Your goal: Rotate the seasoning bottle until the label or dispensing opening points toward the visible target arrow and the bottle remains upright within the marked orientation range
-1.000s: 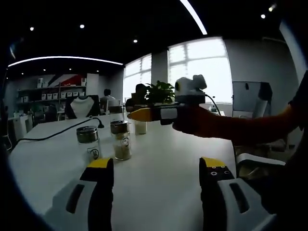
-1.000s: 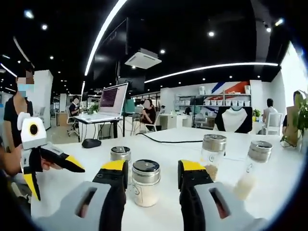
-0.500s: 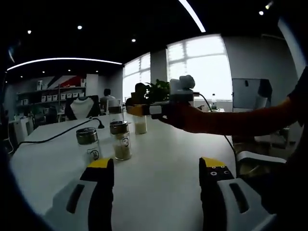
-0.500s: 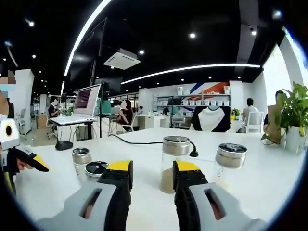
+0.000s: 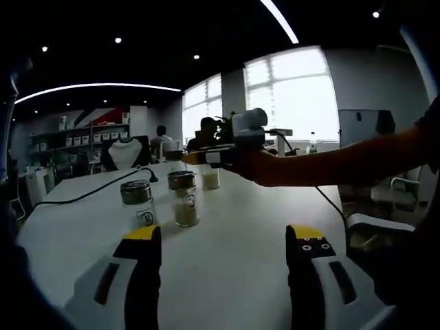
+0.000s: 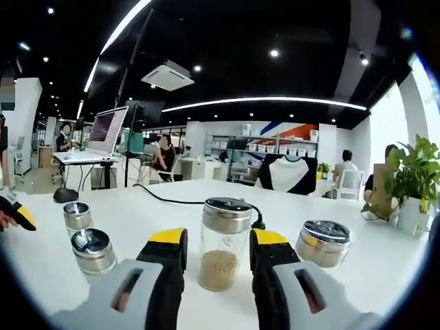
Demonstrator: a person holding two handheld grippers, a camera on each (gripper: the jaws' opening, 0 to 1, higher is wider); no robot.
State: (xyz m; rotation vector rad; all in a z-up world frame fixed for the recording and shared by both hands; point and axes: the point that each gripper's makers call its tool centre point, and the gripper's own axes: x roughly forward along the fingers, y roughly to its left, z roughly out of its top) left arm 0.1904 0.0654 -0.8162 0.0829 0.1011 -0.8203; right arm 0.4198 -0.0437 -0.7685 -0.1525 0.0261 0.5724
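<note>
White table [image 6: 385,275], office room | right gripper [image 6: 218,242] fingers open astride seasoning bottle [image 6: 223,242] | left gripper [image 5: 223,237] fingers wide, empty

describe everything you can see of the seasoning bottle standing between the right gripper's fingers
The seasoning bottle is a clear glass jar with a shiny metal cap, standing upright on the white table. Tan, grainy seasoning fills roughly its bottom third; the rest looks empty. In the right gripper view it sits centred between the right gripper's yellow-tipped fingers, which flank it; whether they touch the glass cannot be told. A black cable runs behind it. No label or arrow is readable here.
</note>
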